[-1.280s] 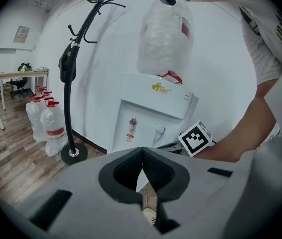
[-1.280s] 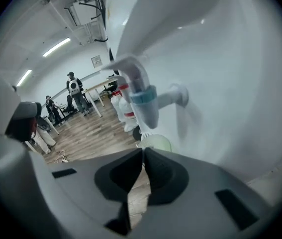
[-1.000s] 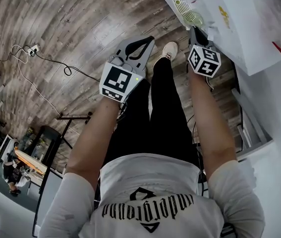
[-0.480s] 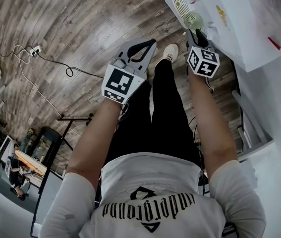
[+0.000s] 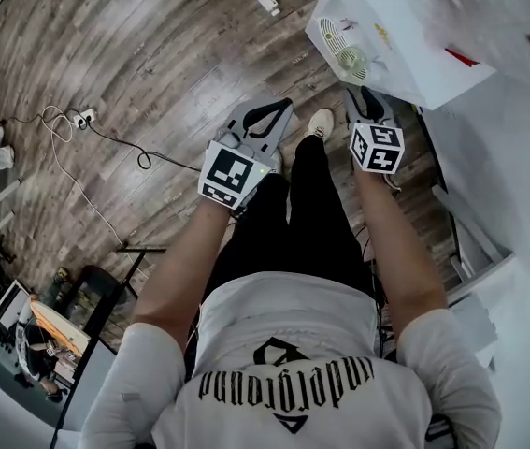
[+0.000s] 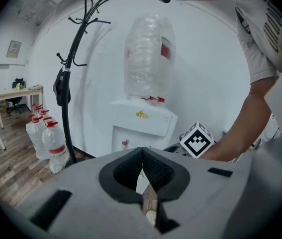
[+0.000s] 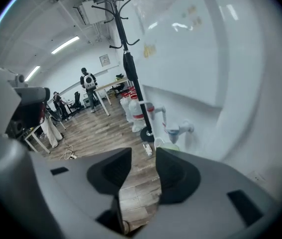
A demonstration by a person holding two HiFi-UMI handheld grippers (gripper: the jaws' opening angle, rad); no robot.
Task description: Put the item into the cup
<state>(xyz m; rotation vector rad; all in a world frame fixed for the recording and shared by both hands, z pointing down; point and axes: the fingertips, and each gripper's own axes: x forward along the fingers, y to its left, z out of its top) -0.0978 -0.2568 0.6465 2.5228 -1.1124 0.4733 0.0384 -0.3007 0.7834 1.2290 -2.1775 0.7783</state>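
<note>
Your left claw [image 6: 141,156] points at a white water dispenser [image 6: 141,126] topped by an upturned clear bottle [image 6: 148,59], its jaws pressed together with nothing between them. A black coat stand [image 6: 68,83] rises at left, water jugs [image 6: 48,141] on the wood floor [image 6: 1,183] beside its foot; at right, your forearm [image 6: 242,128] meets a marker cube [image 6: 198,139].

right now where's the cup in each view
Head view: cup near the top, right of centre, on the dispenser tray.
Left gripper view: not in it.
Right gripper view: low centre, under the taps.
Shared landmark: the white dispenser, in all three views.
</note>
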